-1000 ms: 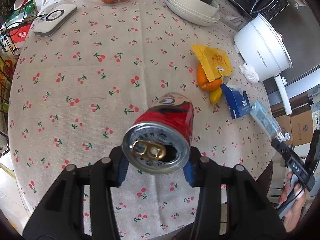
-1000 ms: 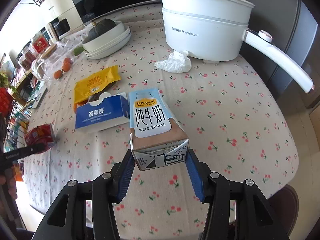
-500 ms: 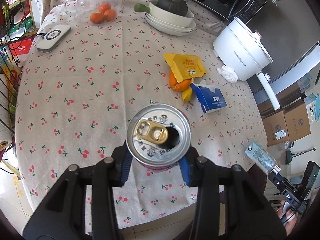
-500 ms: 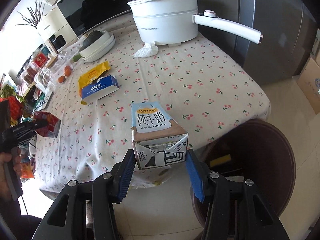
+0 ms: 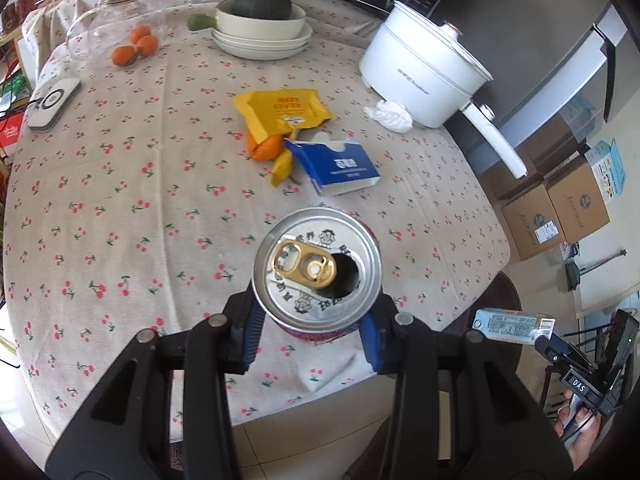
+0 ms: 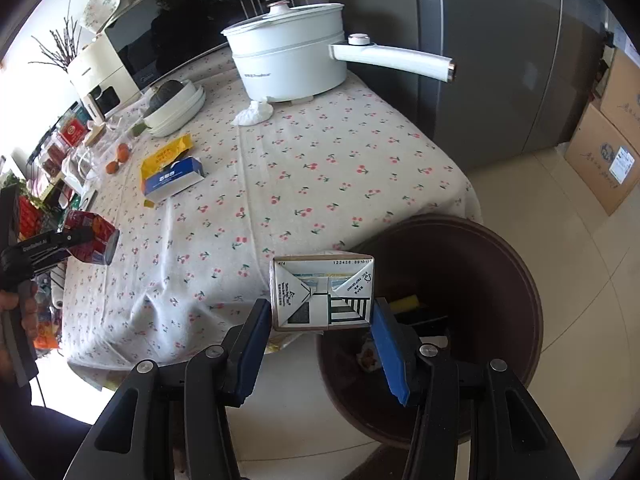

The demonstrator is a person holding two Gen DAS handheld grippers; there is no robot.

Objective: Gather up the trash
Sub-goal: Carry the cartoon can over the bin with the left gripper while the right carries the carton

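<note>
A round table point(image 5: 120, 184) under a cherry-print cloth fills both views, with a dark brown bin point(image 6: 500, 280) on the floor beside its edge; the bin's contents are mostly hidden behind the right gripper point(image 6: 322, 344), only a yellow scrap and dark shapes showing. That gripper clamps a milk carton point(image 6: 322, 294) between its blue pads, the carton's long axis running away from the camera and downward, folded end facing the lens, poised over the bin's near rim. The left gripper point(image 5: 312, 326) clasps a red drink can point(image 5: 317, 271) above the table's edge, opened top toward the camera, its body pointing down and largely hidden. A blue tissue box point(image 5: 338, 166) and yellow wrapper point(image 5: 284, 110) lie mid-table.
</note>
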